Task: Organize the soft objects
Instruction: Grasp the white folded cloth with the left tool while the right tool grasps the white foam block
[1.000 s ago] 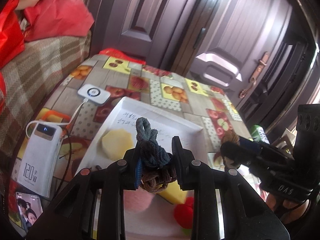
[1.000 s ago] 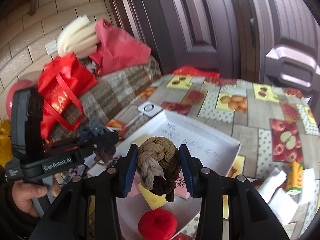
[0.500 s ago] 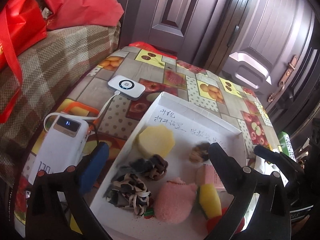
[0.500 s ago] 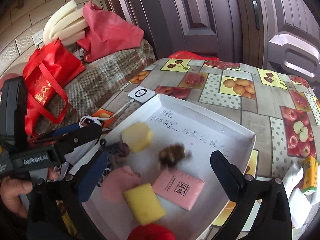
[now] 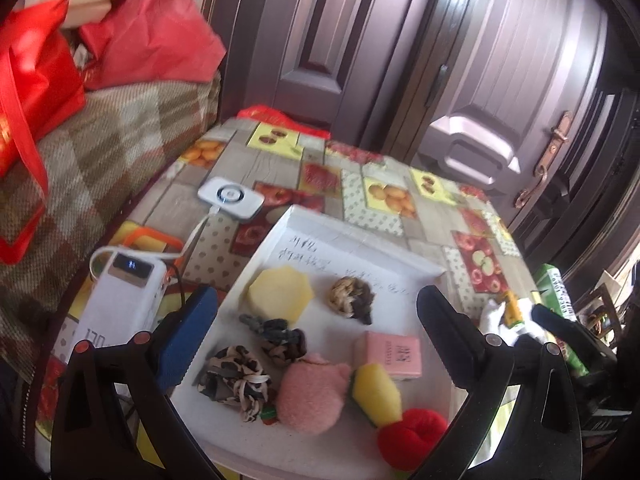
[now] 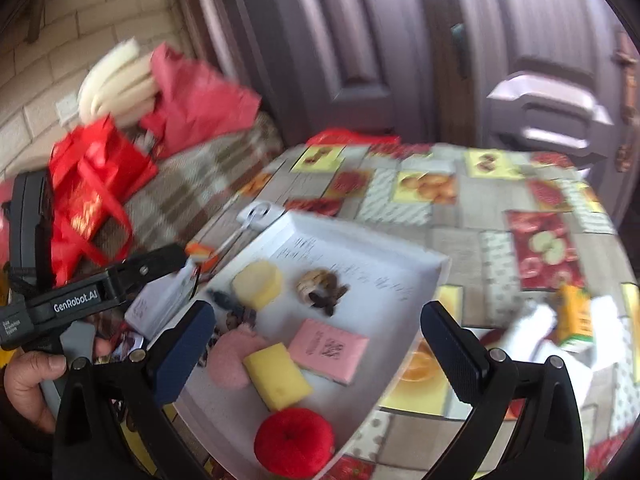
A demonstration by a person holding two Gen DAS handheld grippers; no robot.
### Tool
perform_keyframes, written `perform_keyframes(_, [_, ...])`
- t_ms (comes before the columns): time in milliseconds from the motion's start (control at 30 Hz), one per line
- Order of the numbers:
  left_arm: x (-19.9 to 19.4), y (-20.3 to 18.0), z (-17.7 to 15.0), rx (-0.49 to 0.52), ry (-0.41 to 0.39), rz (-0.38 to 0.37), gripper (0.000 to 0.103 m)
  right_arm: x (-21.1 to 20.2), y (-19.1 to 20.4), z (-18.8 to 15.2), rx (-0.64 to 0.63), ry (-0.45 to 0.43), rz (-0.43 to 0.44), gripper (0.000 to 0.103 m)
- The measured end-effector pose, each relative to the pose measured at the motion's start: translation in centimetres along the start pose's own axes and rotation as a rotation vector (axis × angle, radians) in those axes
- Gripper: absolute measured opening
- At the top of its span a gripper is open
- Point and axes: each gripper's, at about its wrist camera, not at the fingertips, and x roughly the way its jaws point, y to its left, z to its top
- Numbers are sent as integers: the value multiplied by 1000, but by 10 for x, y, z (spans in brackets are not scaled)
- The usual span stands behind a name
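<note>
Hovering over the white tray, the left gripper has its fingers spread wide with nothing between them. Leftmost in the tray lies a leopard-print scrunchie, with a dark braided knot just behind it and a pale yellow hexagonal sponge further back. Toward the middle sit a pink plush pad and a tan-and-brown rope knot; to the right come a yellow sponge block, a pink packet and a red plush ball at the near edge. All look light and squashy, so a grip will likely sink in: the knots are best pinched across their bulky middle, the sponges across their flat sides, and the scrunchie may slump unless gathered. The right gripper also hangs over the tray, jaws wide apart and empty, its view blurred.
</note>
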Motion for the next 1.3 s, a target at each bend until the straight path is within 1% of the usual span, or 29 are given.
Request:
perform_keyframes(133, [-25, -12, 8, 14, -53, -22, 101, -55, -19, 3, 46, -142, -96, 103])
perform_keyframes(200, [-35, -21, 8, 31, -63, -35, 101, -87, -36, 5, 93, -211, -145, 103])
perform_keyframes(267, [-42, -31, 6, 56, -65, -43, 101, -108, -51, 4, 140, -249, -173, 103])
perform_keyframes(333, [-49, -42, 2, 84, -66, -61, 101, -125, -66, 2, 206, -256, -201, 103])
perform_keyframes(367, [-52, -48, 0, 97, -65, -69, 101, -132, -76, 0, 252, -245, -207, 103])
perform_keyframes(433, [-58, -59, -3, 121, -64, -83, 101, -142, -91, -7, 316, -232, -194, 103])
perform_keyframes(467, [-60, -63, -5, 132, -64, -88, 101, -146, -98, -11, 339, -233, -206, 103])
perform_keyframes(600, [-65, -80, -10, 153, -63, -98, 101, -166, -109, -24, 360, -269, -255, 103])
perform_keyframes(733, [-62, -95, -16, 156, -51, -118, 101, -185, -121, -31, 352, -298, -308, 103])
perform_keyframes(900, [-43, -130, -31, 187, 15, -151, 101, -205, -145, -34, 346, -307, -332, 103])
perform_keyframes(1033, [-19, -167, -44, 225, 88, -203, 100, -209, -172, -39, 328, -268, -350, 103])
perform_keyframes(1133, [5, -193, -49, 259, 130, -207, 100, -195, -190, -44, 270, -185, -343, 103])
perform_keyframes(1267, [30, -211, -48, 268, 182, -216, 100, -145, -203, -57, 95, 16, -289, 103])
perform_keyframes(1300, [36, -215, -47, 281, 194, -216, 100, -132, -203, -60, 59, 49, -274, 103])
